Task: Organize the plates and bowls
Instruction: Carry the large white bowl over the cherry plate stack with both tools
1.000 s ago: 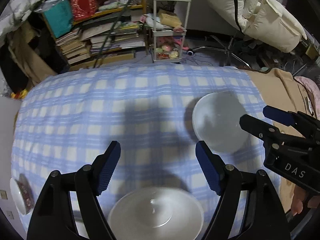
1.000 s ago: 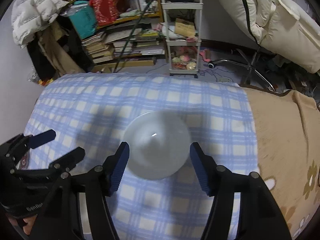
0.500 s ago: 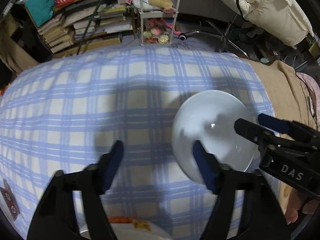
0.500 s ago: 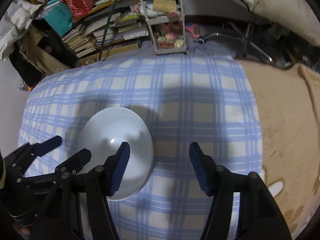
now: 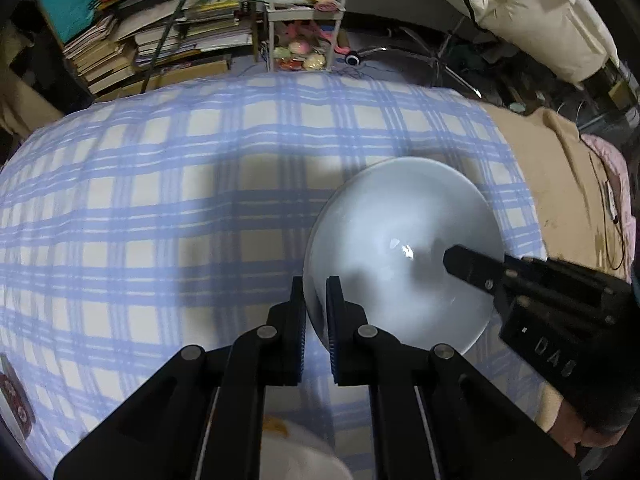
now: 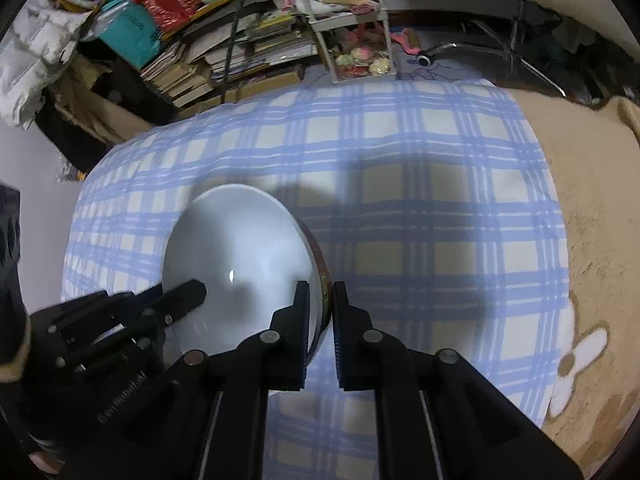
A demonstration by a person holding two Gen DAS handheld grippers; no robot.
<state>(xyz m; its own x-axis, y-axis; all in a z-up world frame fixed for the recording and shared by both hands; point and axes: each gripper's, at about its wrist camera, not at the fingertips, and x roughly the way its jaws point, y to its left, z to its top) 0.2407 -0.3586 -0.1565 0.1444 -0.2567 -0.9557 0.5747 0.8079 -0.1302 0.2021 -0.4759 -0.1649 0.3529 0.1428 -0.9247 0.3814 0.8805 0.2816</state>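
A white bowl (image 5: 400, 236) with a reddish outside sits on the blue-checked cloth (image 5: 160, 208). My left gripper (image 5: 316, 284) points steeply down at the bowl's left rim. Its jaws are closing, and the pads press on the rim between them. In the right wrist view my right gripper (image 6: 320, 286) is closing the same way on the opposite rim of the bowl (image 6: 240, 248), one finger inside and one outside. The right gripper's inner finger (image 5: 468, 266) lies over the bowl's hollow. The left gripper's inner finger (image 6: 188, 292) shows inside the bowl too.
Part of a white plate (image 5: 304, 456) with an orange mark shows at the near edge under my left gripper. A small patterned dish (image 5: 16, 404) sits at the cloth's left edge. A tan blanket (image 6: 592, 240) lies right of the cloth. Stacked books and a white trolley stand beyond.
Both grippers came down onto the bowl and went from wide open to closed on opposite sides of its rim. The near plate slid almost out of the left wrist view.
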